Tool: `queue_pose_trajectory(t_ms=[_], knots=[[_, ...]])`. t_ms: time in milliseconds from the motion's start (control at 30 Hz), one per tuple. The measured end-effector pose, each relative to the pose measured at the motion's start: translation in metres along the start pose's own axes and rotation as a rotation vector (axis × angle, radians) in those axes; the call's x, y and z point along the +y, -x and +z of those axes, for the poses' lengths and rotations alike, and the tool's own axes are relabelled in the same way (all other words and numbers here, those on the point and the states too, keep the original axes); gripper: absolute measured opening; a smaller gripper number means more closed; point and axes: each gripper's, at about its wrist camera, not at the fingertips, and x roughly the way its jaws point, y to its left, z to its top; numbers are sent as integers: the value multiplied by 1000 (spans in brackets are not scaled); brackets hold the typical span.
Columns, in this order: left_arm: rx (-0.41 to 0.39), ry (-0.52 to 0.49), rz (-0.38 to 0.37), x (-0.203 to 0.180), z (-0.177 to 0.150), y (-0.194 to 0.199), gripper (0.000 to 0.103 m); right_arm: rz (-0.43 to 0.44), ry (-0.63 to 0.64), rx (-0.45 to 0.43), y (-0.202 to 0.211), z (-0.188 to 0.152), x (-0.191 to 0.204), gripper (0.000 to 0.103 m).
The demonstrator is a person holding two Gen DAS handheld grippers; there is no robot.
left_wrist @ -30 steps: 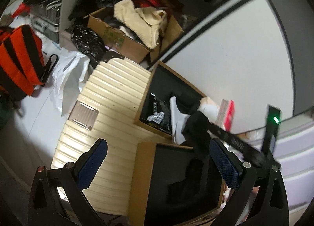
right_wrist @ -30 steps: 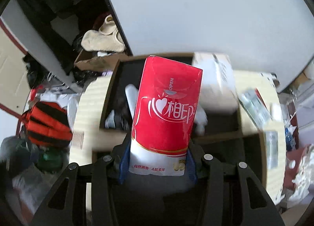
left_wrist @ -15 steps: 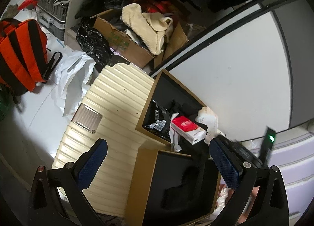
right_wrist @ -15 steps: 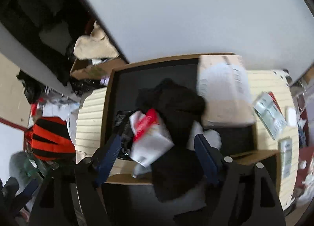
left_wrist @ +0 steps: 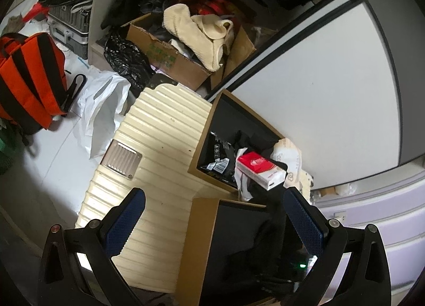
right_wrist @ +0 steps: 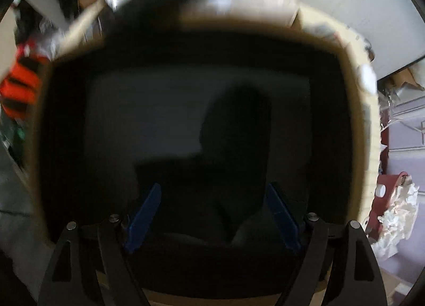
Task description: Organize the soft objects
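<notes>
An orange-and-black backpack (left_wrist: 29,77) lies on the floor beside a white plastic bag (left_wrist: 103,109) and a black one (left_wrist: 127,58).

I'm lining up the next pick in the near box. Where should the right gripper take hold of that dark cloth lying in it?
The dark cloth lies slack on the floor of the near box, so come straight down. Grip its raised middle bunch, probably across the narrow width; the flat edges offer nothing to pinch. The right gripper already hangs open above it.

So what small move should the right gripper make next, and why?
Probably lower and close on the black cloth in the near box. The right gripper is open and empty above that dark shape, and the red pack already lies in the far box.
</notes>
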Motion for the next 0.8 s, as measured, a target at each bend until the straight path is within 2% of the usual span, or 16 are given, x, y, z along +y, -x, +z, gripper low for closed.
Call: queue_pose_trajectory(t_ms=[100,200,267,300,333,367,433,567,700,800], knots=[[10,-11,5,-2,-1,-5,103,-65,53,77,-25,6,12,80],[18,-18,19,-2,-3,-9,103,-59,53,50,-23,13,16,80],[25,-19,18,-2,-3,-11,103,-30,41,53,-24,14,16,71],[28,-20,17,-3,-4,-12,103,9,29,52,-23,15,15,57],[30,-24,16,-4,-4,-12,103,42,15,51,-22,16,14,47],[29,-30,16,-5,-5,-12,103,37,11,42,-20,18,13,40],[28,-41,20,-7,-6,-12,103,42,-9,19,-15,21,11,7],[28,-31,21,-5,-6,-11,103,123,-99,-36,3,27,-3,6],[23,-13,18,-1,-4,-10,103,202,-163,-169,54,39,-17,6],[24,-3,9,0,-3,-9,103,215,-179,-293,102,50,-25,6]])
